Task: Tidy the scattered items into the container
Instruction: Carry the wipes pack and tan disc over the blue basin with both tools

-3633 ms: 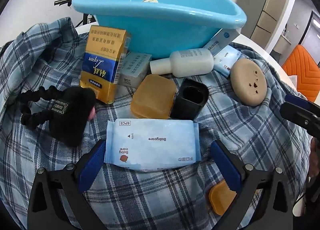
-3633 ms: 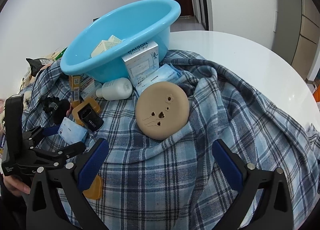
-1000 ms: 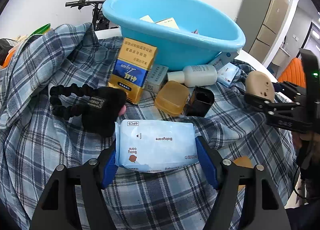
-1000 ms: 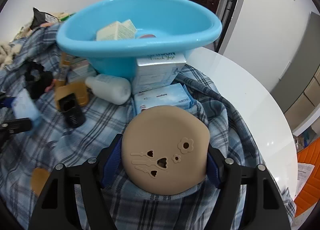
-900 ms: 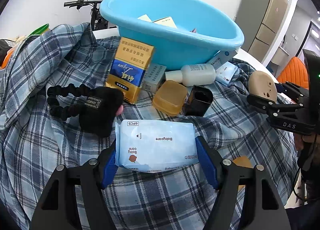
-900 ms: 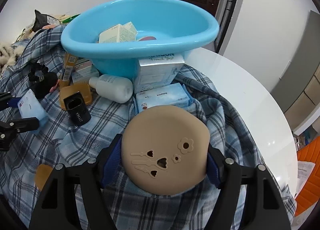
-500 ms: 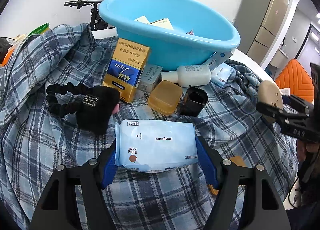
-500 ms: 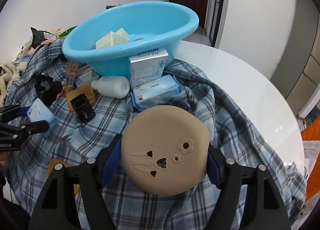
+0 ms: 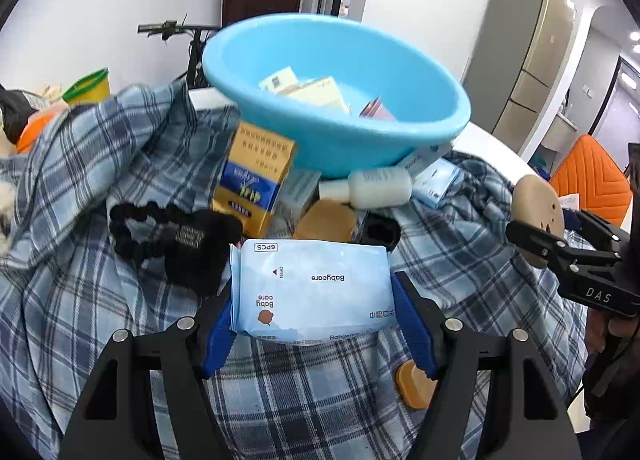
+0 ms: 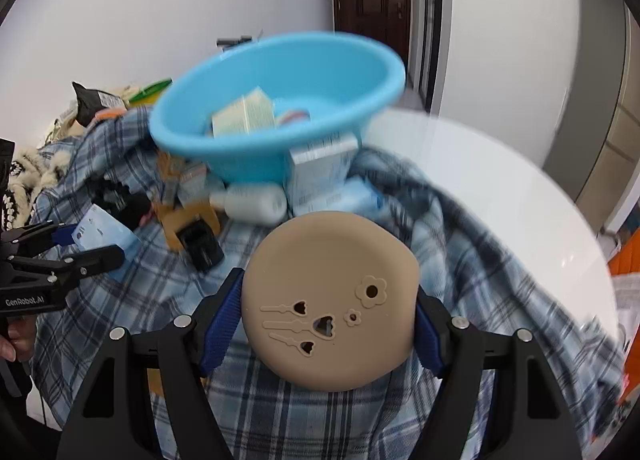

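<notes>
- Between my left hand-held gripper's (image 9: 316,320) blue pads: the Babycare wipes pack (image 9: 312,292), clamped, above the plaid cloth (image 9: 100,300).
- Right hand-held gripper (image 10: 330,324) grips the tan round case (image 10: 330,304).
- Blue basin (image 9: 340,132) beyond both, boxes inside.

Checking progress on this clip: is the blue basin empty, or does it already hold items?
Not empty. The blue basin already holds a few small boxes and a reddish packet, seen from both wrist views.

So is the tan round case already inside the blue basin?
No, the tan round case is clamped in the right gripper above the plaid cloth, short of the blue basin.
</notes>
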### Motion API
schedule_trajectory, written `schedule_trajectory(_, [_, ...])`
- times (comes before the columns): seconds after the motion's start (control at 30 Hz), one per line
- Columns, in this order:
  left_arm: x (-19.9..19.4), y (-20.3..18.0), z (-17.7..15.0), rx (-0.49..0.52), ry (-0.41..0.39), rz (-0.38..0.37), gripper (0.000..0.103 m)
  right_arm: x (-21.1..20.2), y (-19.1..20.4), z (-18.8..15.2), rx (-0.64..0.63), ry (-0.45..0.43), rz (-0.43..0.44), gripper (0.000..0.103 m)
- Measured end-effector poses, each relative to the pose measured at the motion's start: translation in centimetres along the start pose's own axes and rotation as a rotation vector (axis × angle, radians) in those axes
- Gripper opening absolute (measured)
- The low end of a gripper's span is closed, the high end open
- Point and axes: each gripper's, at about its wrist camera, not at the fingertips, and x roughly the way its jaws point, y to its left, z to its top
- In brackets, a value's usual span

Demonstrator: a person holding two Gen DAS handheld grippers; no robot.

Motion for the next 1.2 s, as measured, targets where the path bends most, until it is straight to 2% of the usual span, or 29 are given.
schedule_trajectory(0.1, [-1.2, 0.0, 0.8, 0.013, -0.047, 0.017, 0.073, -1.3, 0.4, 0.8, -0.029, -0.058, -0.021, 0.073])
schedule_trajectory(0.17, [-2.2, 0.2, 1.6, 0.010, -0.100, 0.058, 0.073, -2.1, 0.5, 1.3, -0.034, -0.087, -0.020, 0.073])
schedule_trajectory(0.33, [-5.2, 0.6, 3.1, -0.005, -0.208, 0.083, 0.073, -4.8, 0.6, 2.6, -0.022, -0.178, -0.009, 0.073])
schedule_trajectory(0.47, [-7.5, -0.1, 3.4, 0.016, -0.311, 0.157, 0.074, -7.4, 0.4, 3.2, -0.003, -0.283, -0.014, 0.073])
schedule_trajectory(0.63, [-10.3, 0.2, 3.1, -0.022, -0.432, 0.108, 0.074, -10.3, 0.2, 3.0, -0.006, -0.431, 0.009, 0.074])
schedule_trajectory(0.77, [-11.5, -0.4, 2.8, 0.002, -0.498, 0.150, 0.074, -11.8, 0.5, 2.6, -0.005, -0.511, 0.015, 0.074])
schedule_trajectory(0.83, [-11.6, -0.5, 2.8, 0.013, -0.505, 0.161, 0.074, -12.1, 0.8, 2.6, -0.005, -0.532, 0.006, 0.074])
schedule_trajectory(0.97, [-11.5, -0.4, 2.5, -0.003, -0.493, 0.130, 0.074, -12.1, 1.2, 2.7, -0.009, -0.544, 0.007, 0.074])
schedule_trajectory(1.2, [-10.9, -0.4, 4.0, 0.018, -0.511, 0.164, 0.074, -11.8, 1.2, 4.2, -0.031, -0.549, 0.042, 0.075])
